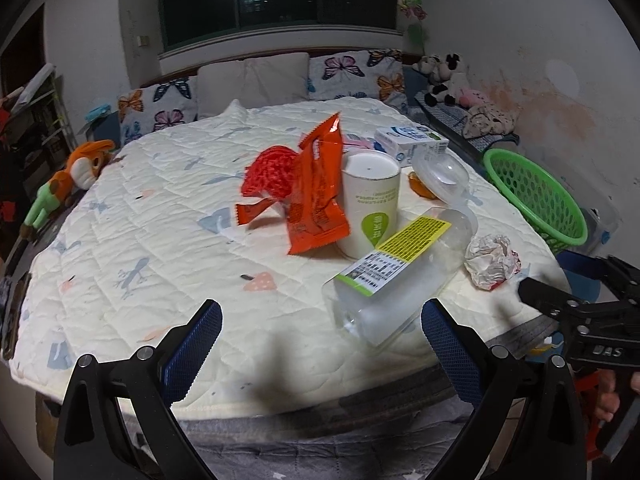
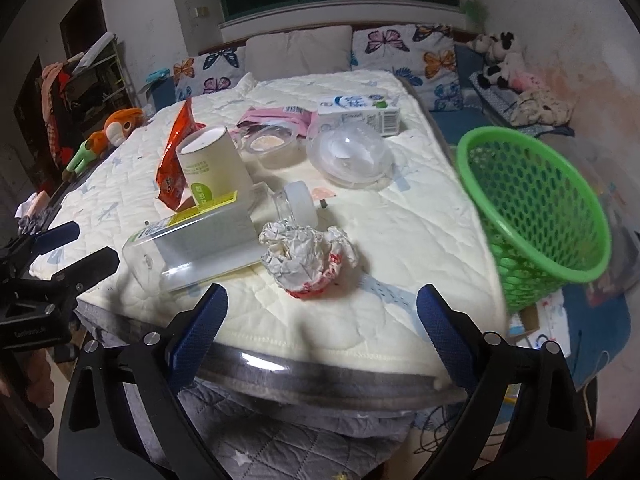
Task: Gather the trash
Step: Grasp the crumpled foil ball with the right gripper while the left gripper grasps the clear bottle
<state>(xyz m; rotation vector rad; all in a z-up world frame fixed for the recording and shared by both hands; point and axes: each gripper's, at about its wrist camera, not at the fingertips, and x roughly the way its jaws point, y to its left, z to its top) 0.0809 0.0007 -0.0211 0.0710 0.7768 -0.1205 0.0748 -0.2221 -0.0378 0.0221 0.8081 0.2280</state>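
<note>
Lying just ahead of wide-open right gripper (image 2: 322,314) — crumpled paper ball (image 2: 306,254), untouched

The paper cup (image 1: 370,204) hid part of the orange wrapper (image 1: 316,188) behind it. The clear bottle (image 2: 192,248) covered the cup's base. The green basket (image 1: 536,200) was blurred, its foot below the bed's (image 2: 360,320) edge. Label print stayed unreadable.

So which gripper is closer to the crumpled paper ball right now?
Right. The right gripper is open just in front of the crumpled paper ball; the left gripper is open farther off, facing the clear bottle.
</note>
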